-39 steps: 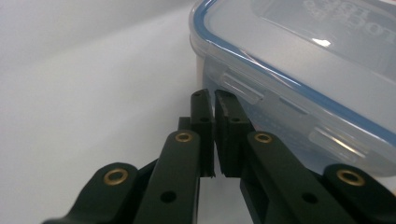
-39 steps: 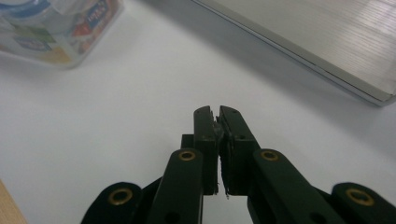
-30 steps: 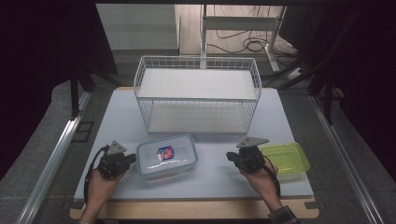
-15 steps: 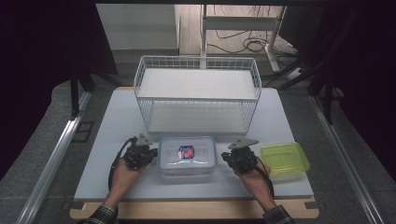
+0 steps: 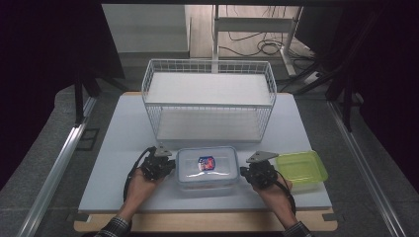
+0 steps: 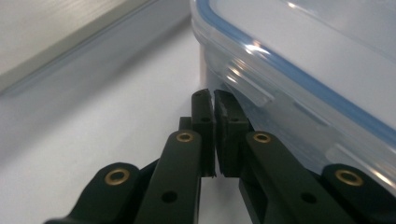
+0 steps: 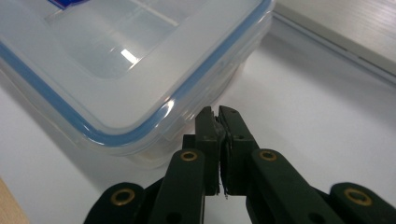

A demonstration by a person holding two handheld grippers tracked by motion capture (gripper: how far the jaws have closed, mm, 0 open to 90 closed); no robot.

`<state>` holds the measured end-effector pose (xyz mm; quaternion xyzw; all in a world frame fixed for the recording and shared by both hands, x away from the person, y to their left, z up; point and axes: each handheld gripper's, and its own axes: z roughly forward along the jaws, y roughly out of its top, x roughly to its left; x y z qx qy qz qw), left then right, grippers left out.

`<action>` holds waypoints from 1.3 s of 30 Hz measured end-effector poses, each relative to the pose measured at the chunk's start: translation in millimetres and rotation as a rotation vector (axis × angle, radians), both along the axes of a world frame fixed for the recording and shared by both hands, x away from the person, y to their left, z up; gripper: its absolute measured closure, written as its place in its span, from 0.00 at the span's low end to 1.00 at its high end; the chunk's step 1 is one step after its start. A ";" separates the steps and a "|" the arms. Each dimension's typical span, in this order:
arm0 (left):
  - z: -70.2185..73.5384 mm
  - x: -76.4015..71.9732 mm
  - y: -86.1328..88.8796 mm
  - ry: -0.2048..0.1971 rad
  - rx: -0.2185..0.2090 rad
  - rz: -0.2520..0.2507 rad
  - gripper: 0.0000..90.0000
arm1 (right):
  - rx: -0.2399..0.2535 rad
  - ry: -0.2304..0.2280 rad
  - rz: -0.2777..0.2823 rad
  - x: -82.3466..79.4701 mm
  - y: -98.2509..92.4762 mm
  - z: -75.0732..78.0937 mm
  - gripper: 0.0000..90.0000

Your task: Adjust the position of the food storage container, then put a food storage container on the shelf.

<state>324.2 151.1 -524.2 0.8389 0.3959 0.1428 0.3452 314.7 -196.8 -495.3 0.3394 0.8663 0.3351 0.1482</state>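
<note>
Two grippers flank the box [image 5: 206, 169] now: left gripper [image 5: 170, 168] pressed to its left end, jaws fully closed, nothing between them. Right gripper [image 5: 243, 173] mirrors it at the right end, jaws together and empty, green tub [image 5: 301, 169] just behind it.

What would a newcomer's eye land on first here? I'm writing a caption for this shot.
First, the clear lidded container with a blue seal, at the table's near edge, flanked by the left gripper and right gripper, both shut with tips at its sides. Behind it stands a white wire basket; a green container sits at right.
</note>
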 end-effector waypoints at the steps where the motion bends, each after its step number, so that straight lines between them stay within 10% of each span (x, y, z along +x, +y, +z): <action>1: -0.3 1.5 -0.5 -0.002 -0.003 0.002 0.98 | 0.000 0.002 0.000 -0.9 0.1 -0.5 0.96; 9: 3.3 0.2 14.4 -0.009 -0.017 0.011 0.88 | 0.004 -0.017 -0.038 -3.5 -9.8 6.0 0.89; 22: 7.4 -16.3 38.7 -0.006 -0.062 0.034 0.22 | 0.041 -0.040 -0.069 2.2 -22.4 9.3 0.39; 32: 17.0 -25.2 49.6 -0.026 -0.148 -0.006 0.08 | 0.163 -0.017 -0.107 6.7 -30.1 15.3 0.18; 39: 33.2 -29.1 42.6 0.039 -0.252 -0.020 0.10 | 0.234 -0.017 -0.064 6.9 -24.1 21.3 0.10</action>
